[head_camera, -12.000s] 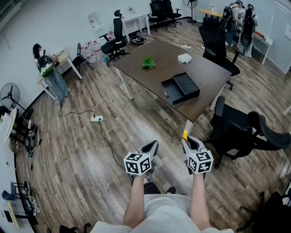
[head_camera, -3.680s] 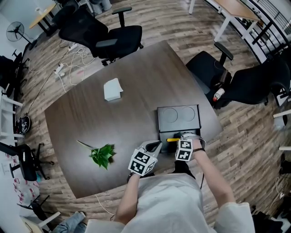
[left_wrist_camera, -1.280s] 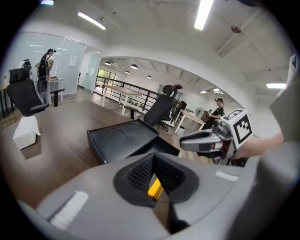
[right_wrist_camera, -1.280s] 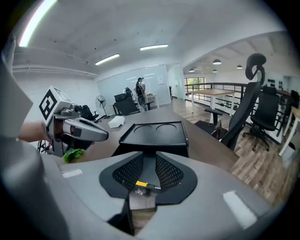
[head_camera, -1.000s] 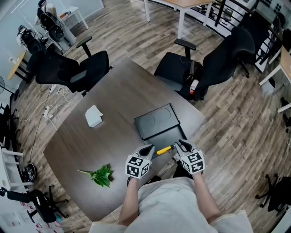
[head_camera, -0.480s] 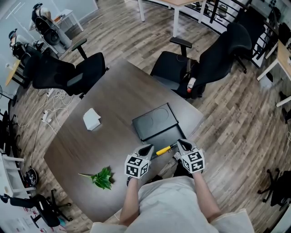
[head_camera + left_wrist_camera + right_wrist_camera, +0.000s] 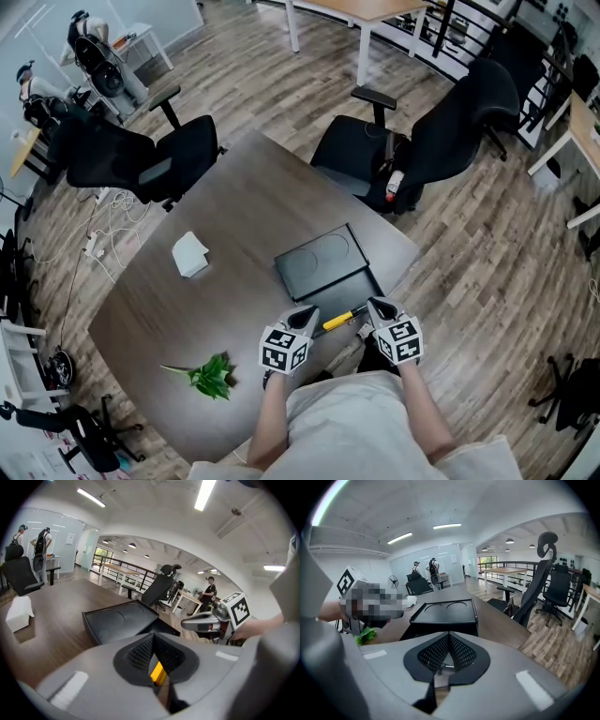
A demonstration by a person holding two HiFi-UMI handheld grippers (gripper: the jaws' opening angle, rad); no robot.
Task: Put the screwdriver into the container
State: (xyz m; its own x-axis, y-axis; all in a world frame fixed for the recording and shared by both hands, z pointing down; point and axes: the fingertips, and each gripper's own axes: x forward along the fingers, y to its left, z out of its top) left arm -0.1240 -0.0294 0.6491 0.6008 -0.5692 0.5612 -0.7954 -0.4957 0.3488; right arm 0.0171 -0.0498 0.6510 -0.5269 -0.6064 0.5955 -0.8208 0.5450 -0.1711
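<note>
While tight around screwdriver (image 7: 337,321), left gripper (image 7: 306,318).

On the table (image 7: 246,202) — container (image 7: 324,262) by the right edge, box (image 7: 190,254) left of it, plant (image 7: 212,375) nearer, leftward.

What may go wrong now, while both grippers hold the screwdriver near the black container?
1. The screwdriver is held at its yellow handle by the left gripper, and the right gripper appears shut on its shaft. If the two move unevenly, it may twist loose.
2. It seems to hang near the container's near rim, close to the table edge. An early release could drop it outside, perhaps onto the floor.
</note>
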